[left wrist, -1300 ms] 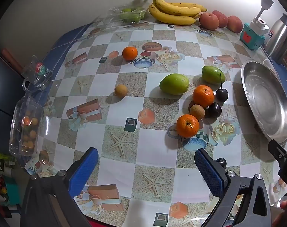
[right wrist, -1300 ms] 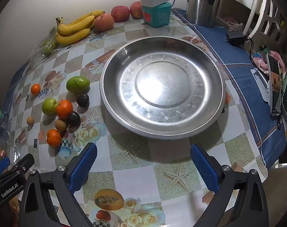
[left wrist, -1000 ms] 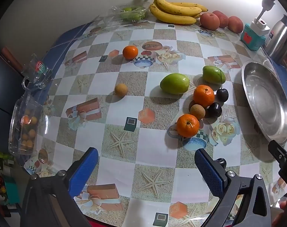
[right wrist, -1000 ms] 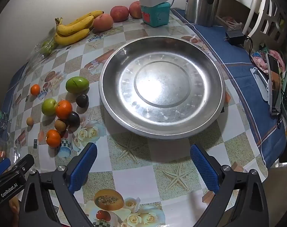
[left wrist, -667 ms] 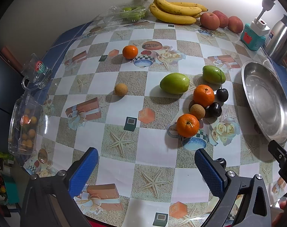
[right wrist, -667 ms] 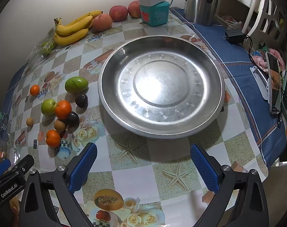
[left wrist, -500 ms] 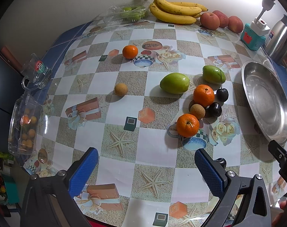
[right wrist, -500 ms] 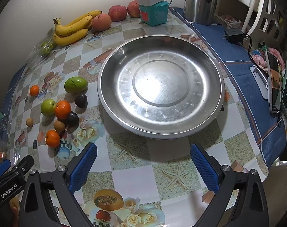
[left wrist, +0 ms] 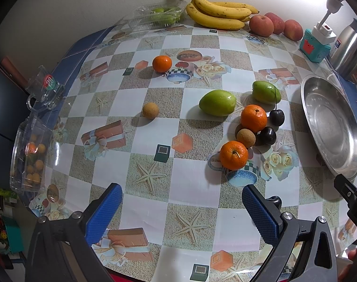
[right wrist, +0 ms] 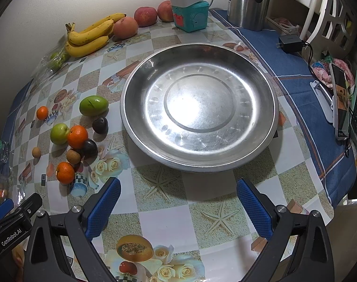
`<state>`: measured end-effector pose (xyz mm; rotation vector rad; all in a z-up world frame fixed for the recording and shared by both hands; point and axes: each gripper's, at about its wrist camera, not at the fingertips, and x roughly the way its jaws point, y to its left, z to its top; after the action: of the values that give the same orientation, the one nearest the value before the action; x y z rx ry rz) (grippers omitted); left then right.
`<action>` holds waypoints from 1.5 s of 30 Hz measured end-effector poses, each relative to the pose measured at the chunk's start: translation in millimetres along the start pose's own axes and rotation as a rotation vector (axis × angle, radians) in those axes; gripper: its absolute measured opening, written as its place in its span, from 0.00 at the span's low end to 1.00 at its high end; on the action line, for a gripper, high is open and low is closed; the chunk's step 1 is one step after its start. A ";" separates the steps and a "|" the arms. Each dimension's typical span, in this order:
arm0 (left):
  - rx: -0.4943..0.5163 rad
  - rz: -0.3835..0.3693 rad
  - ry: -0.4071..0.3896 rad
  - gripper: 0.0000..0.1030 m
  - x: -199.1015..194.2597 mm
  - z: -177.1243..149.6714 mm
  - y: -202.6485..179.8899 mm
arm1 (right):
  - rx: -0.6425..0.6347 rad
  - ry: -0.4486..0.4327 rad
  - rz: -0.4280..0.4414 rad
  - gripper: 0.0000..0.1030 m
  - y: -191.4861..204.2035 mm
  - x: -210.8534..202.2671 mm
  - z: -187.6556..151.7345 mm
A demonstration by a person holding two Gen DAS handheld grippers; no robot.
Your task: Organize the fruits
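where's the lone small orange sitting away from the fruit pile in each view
Left wrist: the small orange lies upper centre, beside the printed cup, left of and beyond the pile.
Right wrist: the same orange sits at the far left, mid height, left of the green mango.
Shared landmark: the bananas by the wall, beyond the orange in both views.

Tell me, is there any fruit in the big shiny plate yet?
No, the metal plate holds nothing, and the oranges and other loose fruit lie on the table beside it.

Small orange fruits, perhaps kumquats, blurred inside the clear plastic box [left wrist: 29,155] at the left wrist view's edge.
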<state>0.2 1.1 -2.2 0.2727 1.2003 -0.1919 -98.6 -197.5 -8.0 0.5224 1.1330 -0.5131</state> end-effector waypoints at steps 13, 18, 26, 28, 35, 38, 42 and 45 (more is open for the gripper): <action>-0.001 -0.003 -0.005 1.00 -0.1 -0.1 0.1 | 0.000 0.000 0.000 0.96 0.5 0.4 -0.2; -0.001 -0.005 -0.004 1.00 0.7 -1.3 0.2 | 0.000 0.000 0.000 0.96 0.7 0.4 -0.2; -0.071 -0.098 -0.164 1.00 -10.8 -3.1 9.6 | -0.052 0.012 0.019 0.96 10.5 1.4 -0.7; -0.052 -0.093 -0.132 1.00 -12.9 -2.5 11.1 | -0.092 0.027 0.053 0.96 18.5 2.4 -0.9; -0.038 -0.051 -0.126 1.00 -19.4 -0.1 22.8 | -0.169 0.098 0.125 0.96 47.0 3.4 -7.5; -0.067 -0.061 -0.106 1.00 -17.5 0.8 32.8 | -0.208 0.120 0.109 0.96 63.5 5.2 -9.7; -0.076 -0.072 -0.069 1.00 -11.9 0.3 41.7 | -0.257 0.148 0.128 0.96 86.2 8.4 -14.6; -0.062 -0.062 -0.068 1.00 -11.1 -0.8 42.7 | -0.272 0.192 0.127 0.96 99.8 15.7 -18.3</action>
<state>8.0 42.0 12.5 0.1731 1.1461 -0.2158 -43.9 -110.9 -15.9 0.4086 1.3199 -0.1964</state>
